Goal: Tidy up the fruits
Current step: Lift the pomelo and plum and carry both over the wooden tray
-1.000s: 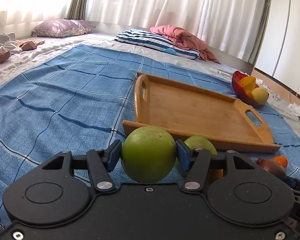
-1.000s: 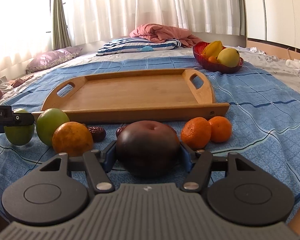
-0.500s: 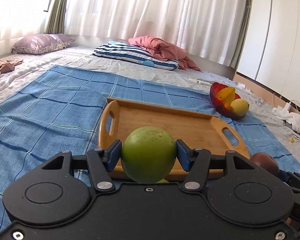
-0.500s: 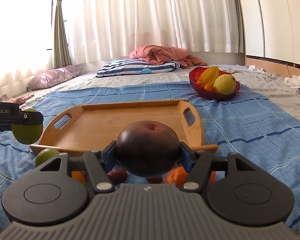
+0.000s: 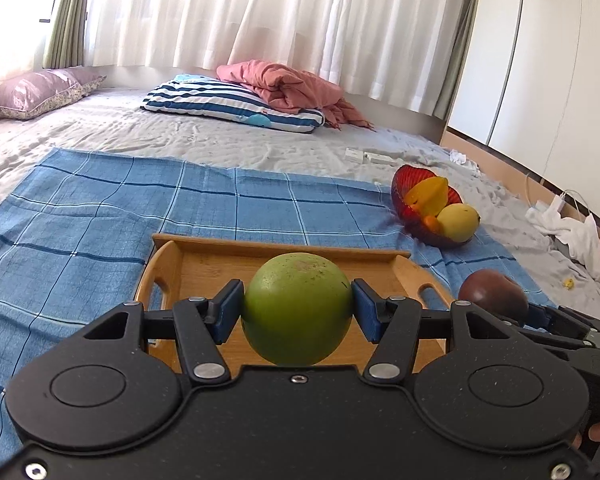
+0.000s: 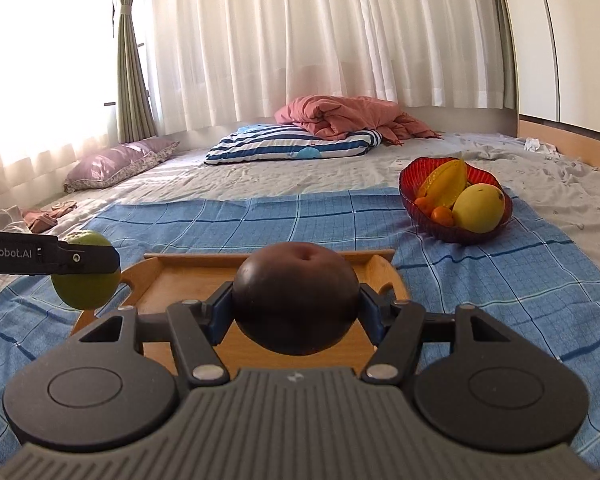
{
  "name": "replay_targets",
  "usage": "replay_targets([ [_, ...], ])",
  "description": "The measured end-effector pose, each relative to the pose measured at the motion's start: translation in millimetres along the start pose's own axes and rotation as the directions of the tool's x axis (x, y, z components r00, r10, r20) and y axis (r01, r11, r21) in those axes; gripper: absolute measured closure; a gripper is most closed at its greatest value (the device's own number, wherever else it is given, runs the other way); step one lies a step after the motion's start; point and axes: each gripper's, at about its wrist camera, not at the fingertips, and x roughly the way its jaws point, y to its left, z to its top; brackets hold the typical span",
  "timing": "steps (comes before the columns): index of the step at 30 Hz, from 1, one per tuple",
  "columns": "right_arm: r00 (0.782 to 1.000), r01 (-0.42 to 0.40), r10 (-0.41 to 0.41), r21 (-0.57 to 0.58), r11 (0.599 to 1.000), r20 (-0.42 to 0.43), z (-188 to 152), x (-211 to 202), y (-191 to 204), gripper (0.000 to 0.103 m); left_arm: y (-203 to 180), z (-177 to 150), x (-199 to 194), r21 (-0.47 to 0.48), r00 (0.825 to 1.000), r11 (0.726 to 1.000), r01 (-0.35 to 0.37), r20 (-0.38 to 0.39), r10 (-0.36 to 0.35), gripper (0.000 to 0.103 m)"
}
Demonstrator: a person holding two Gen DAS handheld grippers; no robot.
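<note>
My left gripper (image 5: 298, 312) is shut on a green round fruit (image 5: 298, 306) and holds it in the air above the near part of the wooden tray (image 5: 204, 264). My right gripper (image 6: 296, 308) is shut on a dark brown-purple round fruit (image 6: 296, 296), also above the tray (image 6: 172, 280). The dark fruit shows at the right of the left wrist view (image 5: 494, 290). The green fruit shows at the left of the right wrist view (image 6: 86, 286). The other loose fruits are hidden below the grippers.
A red bowl (image 6: 418, 204) with a star fruit, a yellow mango and small oranges stands beyond the tray on the right. The tray lies on a blue checked cloth (image 5: 100, 216) on a bed. Pillows and a pink blanket (image 5: 284, 84) lie at the back.
Both grippers have risen from the cloth with their fruits and moved forward over the tray. The loose fruits on the cloth have dropped out of view.
</note>
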Motion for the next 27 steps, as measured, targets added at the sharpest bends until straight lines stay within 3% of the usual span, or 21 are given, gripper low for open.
replay_targets([
  [11,0.993,-0.027,0.034,0.059,0.998,-0.117,24,96,-23,0.037,-4,32,91,-0.018,0.996,1.000,0.020,-0.087,-0.021,0.047],
  [18,0.984,0.031,-0.034,-0.020,0.999,-0.177,16,141,-20,0.037,1,38,149,-0.050,0.991,0.999,-0.008,-0.131,0.001,0.047],
  [27,0.974,0.057,-0.077,-0.098,0.994,-0.214,18,176,-14,0.037,14,32,191,-0.081,0.984,0.996,-0.046,-0.176,0.031,0.047],
])
